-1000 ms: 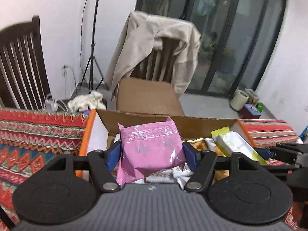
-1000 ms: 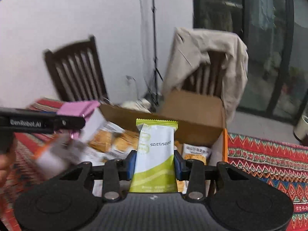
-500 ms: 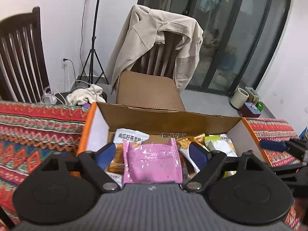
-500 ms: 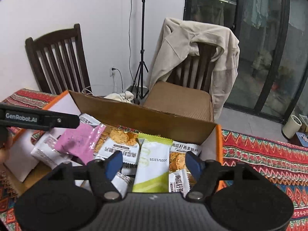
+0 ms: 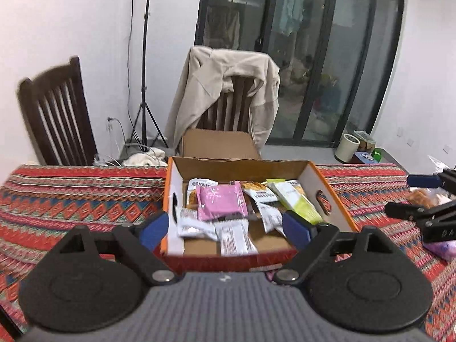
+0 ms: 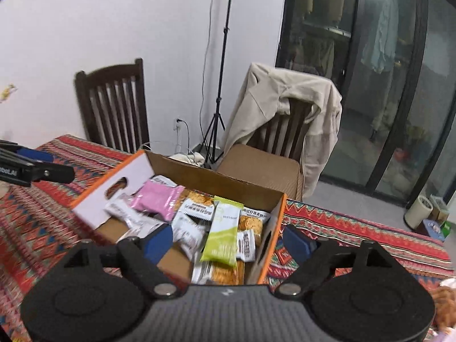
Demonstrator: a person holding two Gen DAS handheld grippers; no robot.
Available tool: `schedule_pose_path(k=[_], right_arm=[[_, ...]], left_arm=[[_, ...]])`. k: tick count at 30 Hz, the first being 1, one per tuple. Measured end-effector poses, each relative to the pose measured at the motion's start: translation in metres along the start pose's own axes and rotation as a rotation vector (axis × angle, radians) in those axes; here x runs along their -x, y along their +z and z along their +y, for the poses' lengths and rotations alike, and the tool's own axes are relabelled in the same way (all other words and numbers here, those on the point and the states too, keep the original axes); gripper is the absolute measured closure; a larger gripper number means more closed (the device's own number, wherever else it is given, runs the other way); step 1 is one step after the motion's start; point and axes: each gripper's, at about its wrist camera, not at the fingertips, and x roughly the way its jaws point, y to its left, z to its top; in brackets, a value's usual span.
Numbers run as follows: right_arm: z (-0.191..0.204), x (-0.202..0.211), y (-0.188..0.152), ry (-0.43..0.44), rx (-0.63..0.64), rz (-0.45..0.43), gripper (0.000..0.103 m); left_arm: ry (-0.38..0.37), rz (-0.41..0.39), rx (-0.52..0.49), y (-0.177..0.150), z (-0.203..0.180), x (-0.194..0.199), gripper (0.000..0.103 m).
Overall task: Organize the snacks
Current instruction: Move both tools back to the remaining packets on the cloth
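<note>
An open cardboard box (image 5: 327,182) with orange rims sits on the patterned tablecloth and holds several snack packets. A pink packet (image 5: 221,202) lies in its left part and a green-and-white packet (image 5: 293,199) in its right part. My left gripper (image 5: 225,229) is open and empty, just before the box's near wall. My right gripper (image 6: 228,242) is open and empty above the box's near right corner. In the right wrist view the box (image 6: 94,188), the pink packet (image 6: 158,198) and the green packet (image 6: 222,230) also show.
Loose snacks (image 5: 424,198) lie on the cloth to the right of the box, by the right gripper's fingers (image 5: 424,181). Two wooden chairs (image 5: 57,114), one draped with a beige jacket (image 5: 228,85), and a second cardboard box (image 5: 219,144) stand behind the table.
Both grippers opened and dropped their packets into the box, the pink one from the left, the green one from the right. Both then pulled back and up from the box.
</note>
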Motion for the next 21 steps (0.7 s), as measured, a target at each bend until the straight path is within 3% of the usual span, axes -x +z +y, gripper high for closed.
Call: schedule_pose_path(k=[10, 18, 21], right_arm=[[0.039, 0.150, -0.067, 0.061, 0.051, -0.127, 0.006], [0.089, 0.239, -0.158, 0.065, 0.133, -0.206, 0.005], [0.106, 0.262, -0.191, 0.053, 0.145, -0.225, 0.004]], left_arm=[[0.006, -0.157, -0.064, -0.095, -0.031, 0.145, 0.006], [-0.030, -0.255, -0.099, -0.188, -0.051, 0.225, 0.003], [-0.001, -0.300, -0.106, -0.219, -0.053, 0.253, 0.002]])
